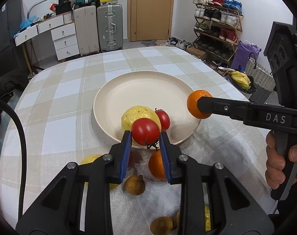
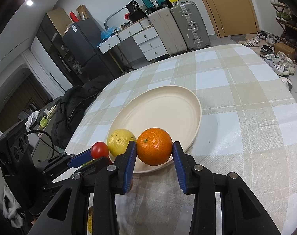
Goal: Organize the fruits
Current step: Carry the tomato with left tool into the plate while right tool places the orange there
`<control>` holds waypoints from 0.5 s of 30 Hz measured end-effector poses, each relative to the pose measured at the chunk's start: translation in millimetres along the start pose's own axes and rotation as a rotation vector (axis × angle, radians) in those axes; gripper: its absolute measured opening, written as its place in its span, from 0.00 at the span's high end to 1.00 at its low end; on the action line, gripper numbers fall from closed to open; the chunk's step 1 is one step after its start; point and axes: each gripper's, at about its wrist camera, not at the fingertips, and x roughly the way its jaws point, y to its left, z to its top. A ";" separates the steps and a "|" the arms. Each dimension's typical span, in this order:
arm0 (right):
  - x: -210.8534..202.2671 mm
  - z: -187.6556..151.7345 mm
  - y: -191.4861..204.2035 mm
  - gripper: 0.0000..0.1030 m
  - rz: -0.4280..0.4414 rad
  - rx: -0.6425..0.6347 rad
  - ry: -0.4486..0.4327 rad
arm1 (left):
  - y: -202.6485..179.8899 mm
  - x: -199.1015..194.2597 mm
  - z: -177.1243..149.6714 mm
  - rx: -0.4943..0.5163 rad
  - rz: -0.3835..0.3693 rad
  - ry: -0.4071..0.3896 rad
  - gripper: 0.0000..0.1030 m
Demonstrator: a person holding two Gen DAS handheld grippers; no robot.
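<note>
My left gripper is shut on a red tomato, held just above the near rim of the cream plate. In the plate lie a yellow lemon and a second tomato. My right gripper is shut on an orange over the plate's near edge, beside the lemon. The left wrist view shows that orange at the plate's right rim. The left gripper with its tomato shows at the left of the right wrist view.
On the checked tablecloth near me lie another orange, a lemon and brownish fruits, on thin plastic. A person's hand grips the right handle. Suitcases, drawers and a shoe rack stand beyond the table.
</note>
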 end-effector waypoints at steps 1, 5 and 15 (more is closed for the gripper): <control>1.0 0.8 -0.5 0.63 0.000 0.005 0.000 | 0.1 2.4 1.1 0.002 0.000 0.004 0.75; 4.8 3.3 0.0 0.63 -0.006 0.014 0.001 | -0.8 9.2 3.9 0.011 0.013 0.014 0.75; 14.4 5.2 -3.0 0.63 -0.028 0.041 0.005 | 9.8 40.6 15.8 0.017 0.060 0.049 0.75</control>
